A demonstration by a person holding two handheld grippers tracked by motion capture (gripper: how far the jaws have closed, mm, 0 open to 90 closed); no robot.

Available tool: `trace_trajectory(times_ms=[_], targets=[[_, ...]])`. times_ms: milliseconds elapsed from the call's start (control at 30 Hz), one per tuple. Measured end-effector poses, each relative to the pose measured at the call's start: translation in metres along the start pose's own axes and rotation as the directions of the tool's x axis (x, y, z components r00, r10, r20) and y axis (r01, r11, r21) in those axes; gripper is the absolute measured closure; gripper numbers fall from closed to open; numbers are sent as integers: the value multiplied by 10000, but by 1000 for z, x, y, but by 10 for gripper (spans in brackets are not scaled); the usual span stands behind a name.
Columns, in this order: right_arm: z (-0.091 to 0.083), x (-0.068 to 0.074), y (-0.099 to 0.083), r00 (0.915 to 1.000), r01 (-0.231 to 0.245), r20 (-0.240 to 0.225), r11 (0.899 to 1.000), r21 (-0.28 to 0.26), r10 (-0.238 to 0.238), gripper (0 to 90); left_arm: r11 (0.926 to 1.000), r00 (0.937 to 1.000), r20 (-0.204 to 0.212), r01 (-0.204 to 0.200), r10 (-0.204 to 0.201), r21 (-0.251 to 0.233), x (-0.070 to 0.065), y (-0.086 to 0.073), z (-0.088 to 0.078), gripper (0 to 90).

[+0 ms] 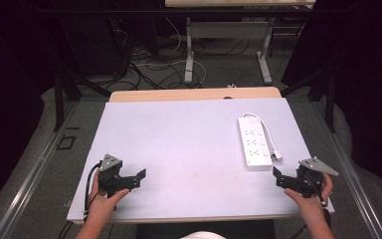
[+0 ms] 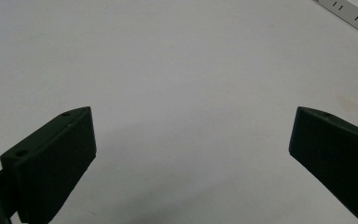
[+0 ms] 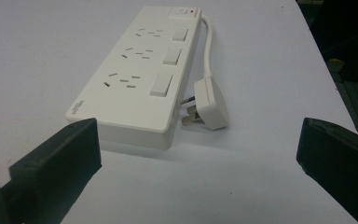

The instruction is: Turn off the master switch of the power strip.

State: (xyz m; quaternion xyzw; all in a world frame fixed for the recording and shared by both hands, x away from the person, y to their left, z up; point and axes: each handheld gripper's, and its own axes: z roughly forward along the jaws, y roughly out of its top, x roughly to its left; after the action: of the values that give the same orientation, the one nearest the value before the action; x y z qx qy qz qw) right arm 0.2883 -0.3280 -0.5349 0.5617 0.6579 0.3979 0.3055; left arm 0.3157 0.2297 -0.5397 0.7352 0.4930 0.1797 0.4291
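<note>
Power strip lies long axis twelve-to-six, its plug beside it, just at eleven o'clock of right gripper; left gripper well apart; both jaws wide open, empty.

The power strip looks like smooth white plastic with a slight sheen, and so do its plug and cord. The table has a matt, pale, smooth top with a wood-coloured far edge. Both grippers' jaws are matt black plastic.
</note>
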Motion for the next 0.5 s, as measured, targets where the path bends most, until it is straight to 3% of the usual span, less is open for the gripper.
trace_trajectory(times_ms=[367, 500], targets=[[-1, 7, -1, 9996, 273, -40, 9996, -39, -273, 0, 9993, 9993, -85, -366, 366, -34, -5, -1, 1, 6], [0, 8, 0, 9993, 346, -138, 9994, 19, -346, 0, 9984, 9982, -278, -530, 535, 174, -3, -2, 2, 5]])
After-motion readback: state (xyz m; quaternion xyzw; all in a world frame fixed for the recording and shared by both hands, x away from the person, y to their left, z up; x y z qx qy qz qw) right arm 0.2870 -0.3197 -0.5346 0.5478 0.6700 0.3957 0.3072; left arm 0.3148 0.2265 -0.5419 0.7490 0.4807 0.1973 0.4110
